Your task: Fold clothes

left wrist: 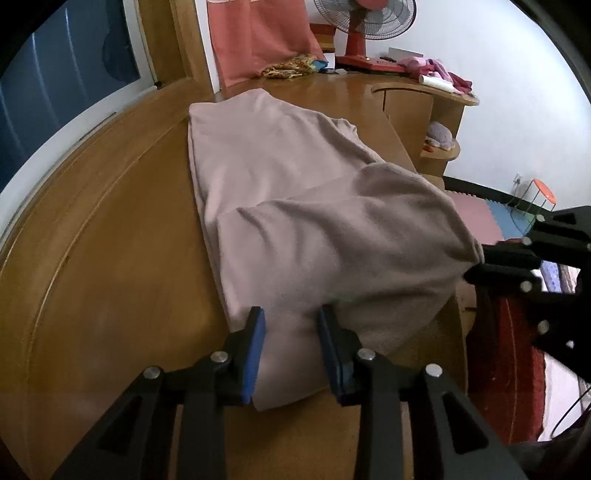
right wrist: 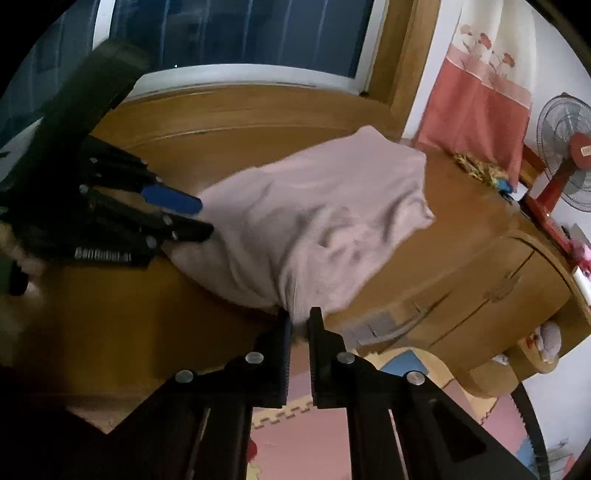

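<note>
A beige garment (left wrist: 280, 206) lies lengthwise on the wooden desk (left wrist: 122, 280), its near end lifted into a puffed fold. My left gripper (left wrist: 291, 314) straddles the garment's near left corner with its blue-padded fingers apart, cloth between them. My right gripper (right wrist: 298, 319) is shut on the garment's (right wrist: 314, 218) near right corner and holds it up at the desk's edge. The right gripper also shows in the left wrist view (left wrist: 476, 264), and the left gripper shows in the right wrist view (right wrist: 199, 218).
A red fan (left wrist: 364, 33), a patterned cloth (left wrist: 291, 66) and pink clothes (left wrist: 432, 68) sit at the far end of the desk. A window (right wrist: 236, 33) runs along the desk's left side. Foam floor mats (right wrist: 332, 439) lie below the desk's right edge.
</note>
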Demonstrator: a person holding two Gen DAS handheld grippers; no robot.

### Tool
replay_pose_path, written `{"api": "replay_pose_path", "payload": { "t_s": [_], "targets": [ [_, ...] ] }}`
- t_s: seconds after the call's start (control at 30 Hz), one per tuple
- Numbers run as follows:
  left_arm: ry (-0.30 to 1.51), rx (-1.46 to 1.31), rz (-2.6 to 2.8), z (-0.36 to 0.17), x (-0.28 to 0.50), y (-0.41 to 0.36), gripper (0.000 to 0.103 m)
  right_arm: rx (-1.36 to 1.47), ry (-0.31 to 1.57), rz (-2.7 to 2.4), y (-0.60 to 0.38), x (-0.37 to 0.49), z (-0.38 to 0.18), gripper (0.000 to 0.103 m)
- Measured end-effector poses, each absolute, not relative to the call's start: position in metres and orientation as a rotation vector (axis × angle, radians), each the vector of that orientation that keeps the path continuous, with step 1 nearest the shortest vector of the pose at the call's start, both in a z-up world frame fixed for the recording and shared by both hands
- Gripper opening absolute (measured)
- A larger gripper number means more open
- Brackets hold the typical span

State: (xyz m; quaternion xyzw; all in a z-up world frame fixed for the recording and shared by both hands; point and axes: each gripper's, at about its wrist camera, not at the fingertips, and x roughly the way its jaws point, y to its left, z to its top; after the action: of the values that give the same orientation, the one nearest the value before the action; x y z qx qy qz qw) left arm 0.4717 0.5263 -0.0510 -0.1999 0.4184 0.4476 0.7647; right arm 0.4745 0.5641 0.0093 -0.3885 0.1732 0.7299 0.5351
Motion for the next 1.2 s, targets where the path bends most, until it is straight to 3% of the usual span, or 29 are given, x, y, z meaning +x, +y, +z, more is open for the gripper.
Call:
{"api": "replay_pose_path", "payload": {
  "t_s": [0.03, 0.23, 0.3, 0.37, 0.43, 0.5, 0.6, 0.7, 0.77, 0.8, 1.2],
  "targets": [
    [0.911, -0.431, 0.976, -0.051, 0.472, 0.526, 0.03, -0.939, 0.412, 1.716, 0.563, 0.479, 0.007, 0.0],
    [0.909, -0.44, 0.976, -0.05, 0.471, 0.527, 0.029, -0.764, 0.6, 1.771, 0.564, 0.509, 0.019, 0.001],
    [0.91, -0.439, 0.969, -0.05, 0.472, 0.528, 0.029, -0.648, 0.722, 1.82, 0.572, 0.506, 0.024, 0.011],
    [0.906, -0.442, 0.973, -0.049, 0.471, 0.527, 0.029, -0.548, 0.83, 1.848, 0.585, 0.504, 0.023, 0.03],
    [0.901, -0.444, 0.978, -0.049, 0.47, 0.526, 0.031, -0.514, 0.877, 1.847, 0.598, 0.499, 0.021, 0.031],
    [0.909, -0.435, 0.978, -0.048, 0.468, 0.524, 0.033, -0.591, 0.827, 1.805, 0.603, 0.492, 0.017, 0.018],
    [0.92, -0.441, 0.989, -0.041, 0.457, 0.52, 0.037, -0.624, 0.822, 1.778, 0.595, 0.498, 0.018, 0.018],
    [0.83, -0.502, 0.909, -0.024, 0.429, 0.51, 0.037, -0.656, 0.767, 1.799, 0.576, 0.497, 0.027, 0.026],
    [0.83, -0.501, 0.866, -0.026, 0.421, 0.505, 0.04, -0.689, 0.703, 1.813, 0.568, 0.493, 0.028, 0.048],
    [0.833, -0.499, 0.845, -0.027, 0.418, 0.502, 0.04, -0.714, 0.67, 1.816, 0.566, 0.488, 0.025, 0.051],
    [0.889, -0.391, 0.802, -0.055, 0.452, 0.508, 0.042, -0.851, 0.543, 1.78, 0.584, 0.443, -0.006, 0.052]
  ]
}}
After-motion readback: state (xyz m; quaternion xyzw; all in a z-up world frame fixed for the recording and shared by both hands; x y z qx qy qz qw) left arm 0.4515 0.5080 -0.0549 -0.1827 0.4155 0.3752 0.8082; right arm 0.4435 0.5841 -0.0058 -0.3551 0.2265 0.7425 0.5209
